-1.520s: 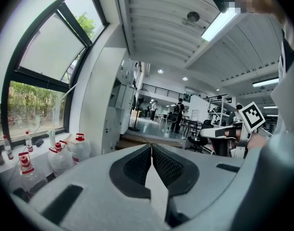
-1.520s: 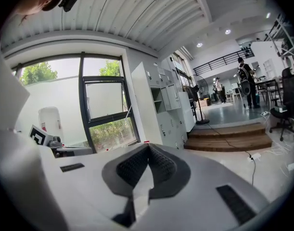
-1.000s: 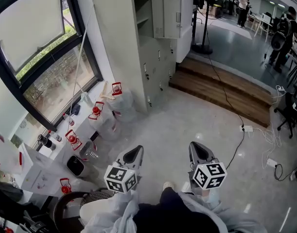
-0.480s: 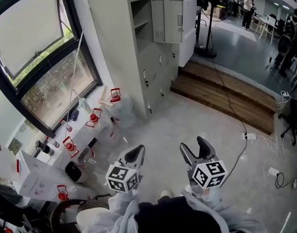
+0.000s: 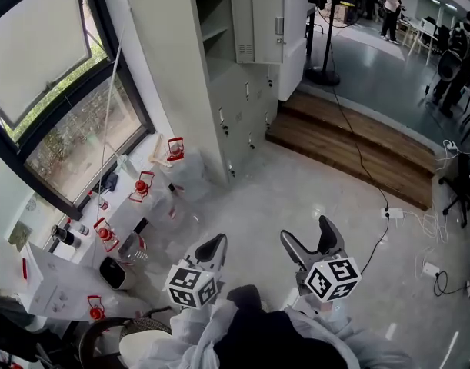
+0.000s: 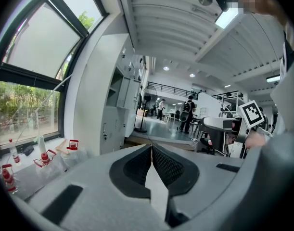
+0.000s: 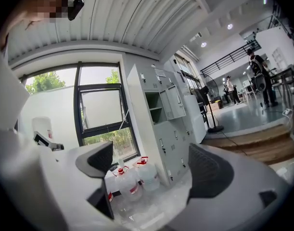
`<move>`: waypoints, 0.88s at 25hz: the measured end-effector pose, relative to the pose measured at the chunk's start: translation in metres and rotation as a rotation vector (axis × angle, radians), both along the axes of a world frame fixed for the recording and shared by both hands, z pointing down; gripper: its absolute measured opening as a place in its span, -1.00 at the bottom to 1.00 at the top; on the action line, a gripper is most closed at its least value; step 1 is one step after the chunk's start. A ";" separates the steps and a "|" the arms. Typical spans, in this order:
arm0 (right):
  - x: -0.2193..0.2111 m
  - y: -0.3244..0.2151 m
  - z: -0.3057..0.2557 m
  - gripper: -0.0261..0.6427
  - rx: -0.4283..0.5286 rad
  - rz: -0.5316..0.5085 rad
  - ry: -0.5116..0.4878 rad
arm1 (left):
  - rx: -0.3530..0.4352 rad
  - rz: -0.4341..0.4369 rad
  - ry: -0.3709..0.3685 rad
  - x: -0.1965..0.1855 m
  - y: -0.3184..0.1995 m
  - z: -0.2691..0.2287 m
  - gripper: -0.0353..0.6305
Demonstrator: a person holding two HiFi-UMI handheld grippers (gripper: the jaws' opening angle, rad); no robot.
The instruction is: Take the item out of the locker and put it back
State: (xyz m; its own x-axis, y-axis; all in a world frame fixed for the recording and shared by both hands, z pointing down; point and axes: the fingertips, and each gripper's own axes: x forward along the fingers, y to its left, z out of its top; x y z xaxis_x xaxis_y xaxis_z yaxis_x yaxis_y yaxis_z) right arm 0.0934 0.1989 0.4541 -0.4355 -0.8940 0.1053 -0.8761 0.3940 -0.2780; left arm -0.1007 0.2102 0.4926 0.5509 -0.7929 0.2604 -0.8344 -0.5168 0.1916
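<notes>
The tall grey locker bank point(image 5: 219, 75) stands ahead against the window wall, with one upper door point(image 5: 258, 25) swung open. Its open compartment point(image 5: 211, 21) looks dark and I cannot make out any item inside. My left gripper point(image 5: 214, 246) is held low over the floor, shut with nothing in it; in the left gripper view its pads meet point(image 6: 151, 148). To its right is my right gripper point(image 5: 311, 237), whose jaws have just been opening and now stand wide apart point(image 7: 149, 160) with nothing between them. The lockers point(image 7: 156, 124) lie well beyond both.
Water jugs with red caps point(image 5: 175, 151) stand along the window wall left of the lockers. A wooden step point(image 5: 350, 152) runs behind the lockers to the right. A cable and power strip point(image 5: 392, 212) lie on the floor. A fan stand point(image 5: 325, 71) and people point(image 5: 392, 6) are far back.
The right gripper's jaws have gone from shut to wide open. Both grippers and the view have shifted nearer the lockers. The left gripper stays shut.
</notes>
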 end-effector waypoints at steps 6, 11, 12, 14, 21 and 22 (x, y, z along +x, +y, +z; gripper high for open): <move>-0.004 0.003 0.024 0.50 -0.051 -0.035 -0.001 | -0.003 0.022 -0.012 0.005 -0.014 0.011 -0.85; 0.006 -0.019 0.028 0.49 -0.060 -0.019 0.018 | -0.007 0.000 -0.006 0.001 -0.041 0.013 -0.85; 0.008 -0.026 0.028 0.49 -0.062 -0.017 0.020 | -0.008 0.001 -0.003 0.003 -0.048 0.012 -0.85; 0.009 -0.043 0.027 0.49 -0.068 -0.023 0.026 | -0.010 0.010 -0.005 0.008 -0.065 0.010 -0.85; 0.010 -0.119 0.021 0.49 -0.067 -0.064 0.052 | -0.002 0.024 -0.011 0.020 -0.143 0.003 -0.85; 0.011 -0.131 0.020 0.49 -0.067 -0.067 0.056 | 0.001 0.023 -0.010 0.021 -0.155 0.000 -0.85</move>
State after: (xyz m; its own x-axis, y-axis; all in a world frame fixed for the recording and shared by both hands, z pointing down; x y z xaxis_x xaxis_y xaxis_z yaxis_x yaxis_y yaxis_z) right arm 0.1042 0.0681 0.4739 -0.4861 -0.8531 0.1895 -0.8631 0.4346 -0.2574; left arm -0.0798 0.0547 0.4928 0.5663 -0.7803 0.2656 -0.8242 -0.5361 0.1824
